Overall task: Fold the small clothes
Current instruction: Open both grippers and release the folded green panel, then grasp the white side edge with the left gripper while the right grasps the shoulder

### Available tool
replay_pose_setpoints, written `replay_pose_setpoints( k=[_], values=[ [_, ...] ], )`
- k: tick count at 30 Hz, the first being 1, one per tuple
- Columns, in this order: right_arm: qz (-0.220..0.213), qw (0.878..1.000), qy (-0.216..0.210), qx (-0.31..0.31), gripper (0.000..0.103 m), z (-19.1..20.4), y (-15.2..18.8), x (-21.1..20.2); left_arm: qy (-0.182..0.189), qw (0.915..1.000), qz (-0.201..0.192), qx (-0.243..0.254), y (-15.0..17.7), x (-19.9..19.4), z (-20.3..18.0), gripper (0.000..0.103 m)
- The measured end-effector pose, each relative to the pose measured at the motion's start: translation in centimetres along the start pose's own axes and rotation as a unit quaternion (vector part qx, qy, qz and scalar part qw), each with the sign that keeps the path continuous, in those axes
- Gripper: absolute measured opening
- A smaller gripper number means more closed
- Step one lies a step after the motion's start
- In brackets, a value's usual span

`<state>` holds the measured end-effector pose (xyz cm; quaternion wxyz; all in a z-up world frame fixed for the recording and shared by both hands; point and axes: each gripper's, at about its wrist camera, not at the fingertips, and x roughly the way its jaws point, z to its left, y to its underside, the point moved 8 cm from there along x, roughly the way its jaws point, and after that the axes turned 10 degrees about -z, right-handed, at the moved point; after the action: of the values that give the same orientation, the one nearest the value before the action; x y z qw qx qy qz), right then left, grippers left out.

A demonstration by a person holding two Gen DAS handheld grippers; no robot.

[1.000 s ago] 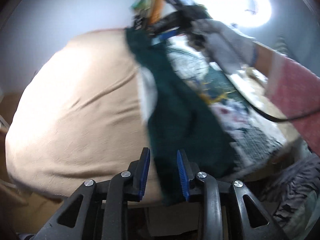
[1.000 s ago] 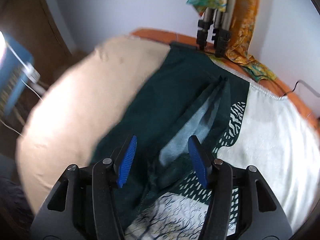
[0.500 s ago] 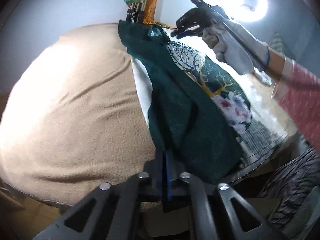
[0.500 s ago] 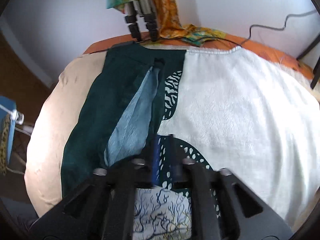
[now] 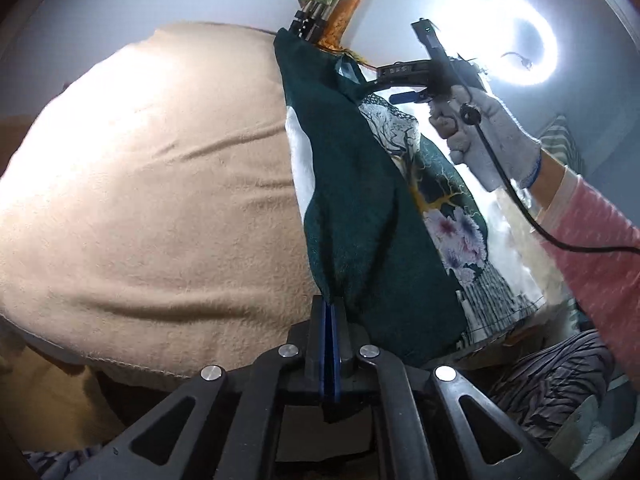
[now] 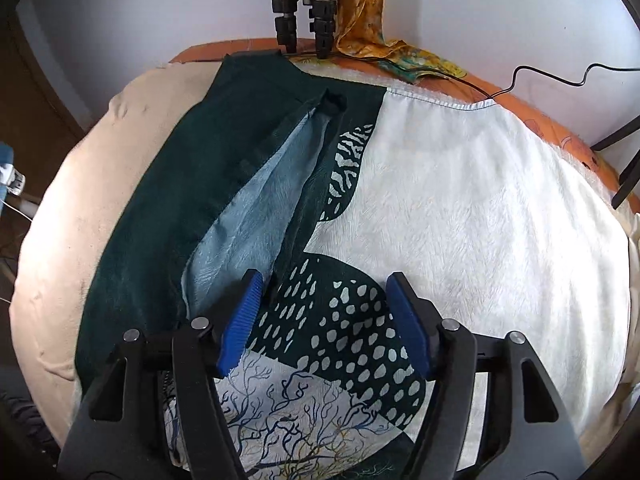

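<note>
The left gripper (image 5: 329, 312) is clamped on the near edge of the dark green garment (image 5: 360, 208) – it lies lengthwise along the bed (image 5: 152, 184) – while the right gripper (image 6: 324, 316) hangs above it, blue pads spread wide.

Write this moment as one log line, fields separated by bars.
left gripper: shut on green cloth | right gripper: open above cloth | fold unfinished

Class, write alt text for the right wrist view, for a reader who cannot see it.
The open right gripper, blue pads apart, hovers over a dark green garment with a pale blue lining showing, spread on a white cloth. Tripod legs and a yellow scarf stand behind.
</note>
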<state>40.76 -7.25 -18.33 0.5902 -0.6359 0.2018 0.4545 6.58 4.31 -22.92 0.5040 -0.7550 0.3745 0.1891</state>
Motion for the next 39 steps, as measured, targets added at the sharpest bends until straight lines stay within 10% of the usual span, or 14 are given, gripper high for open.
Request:
replay_pose_setpoints(
  k=[5, 21, 35, 39],
  values=[
    [-0.029, 0.999, -0.01, 0.036, 0.068, -2.2, 0.2, -3.6, -0.038, 0.9984, -0.018, 0.037, -0.8, -1.0, 0.0, 0.025],
    [-0.01, 0.992, 0.036, 0.122, 0.068, -12.8, 18.4, -20.0, -0.017, 0.9893, -0.052, 0.136, -3.9, -1.2, -5.0, 0.029],
    [0.034, 0.991, -0.004, 0.132, 0.067, -10.4, 27.5, -21.9, 0.038, 0.9802, 0.022, 0.193, 2.0, 3.3, -12.1, 0.046],
    [0.042, 0.993, -0.01, 0.114, 0.006, -9.5, 28.3, -22.3, 0.049, 0.9714, 0.006, 0.232, 1.8, 3.0, -15.0, 0.046]
  ],
)
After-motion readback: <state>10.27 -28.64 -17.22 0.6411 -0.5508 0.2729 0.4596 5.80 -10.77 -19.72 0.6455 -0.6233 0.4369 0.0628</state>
